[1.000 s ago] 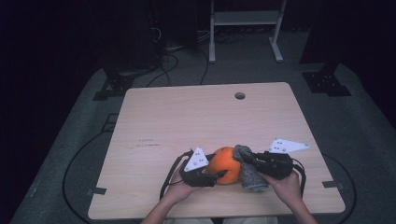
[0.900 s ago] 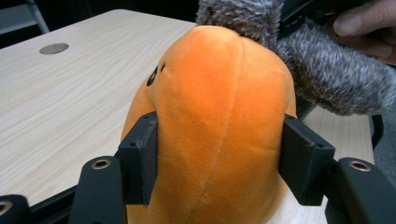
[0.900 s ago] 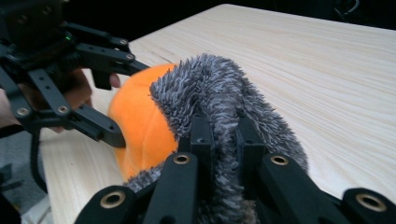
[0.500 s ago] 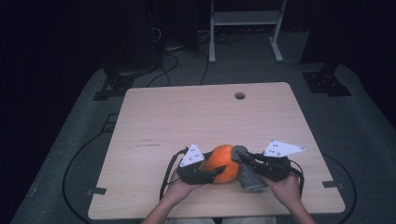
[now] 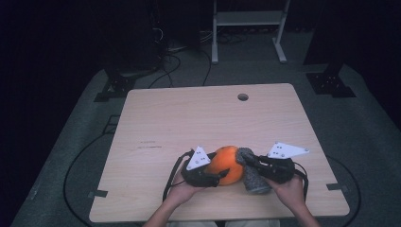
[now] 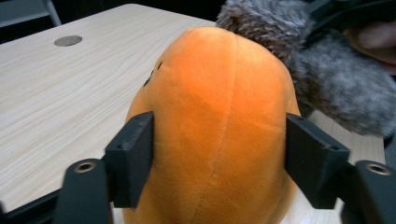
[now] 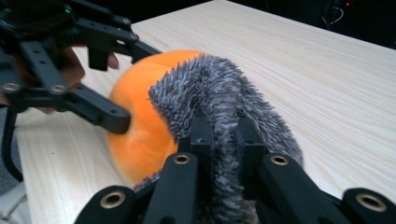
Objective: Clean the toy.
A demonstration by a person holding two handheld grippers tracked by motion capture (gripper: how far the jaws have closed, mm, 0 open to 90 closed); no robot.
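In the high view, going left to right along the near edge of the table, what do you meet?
Left gripper → orange plush toy → grey furry piece → right gripper, all on the wooden table.

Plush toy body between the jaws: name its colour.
Orange, on the plush toy body; clearest in the left gripper view.

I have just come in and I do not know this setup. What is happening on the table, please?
A person at a wooden table works on an orange plush toy with two handheld grippers. The left gripper has the orange body between its fingers, which have just been opening, yet both still lie against the plush. The right gripper is shut on the grey furry part of the toy. The toy sits near the table's front edge.
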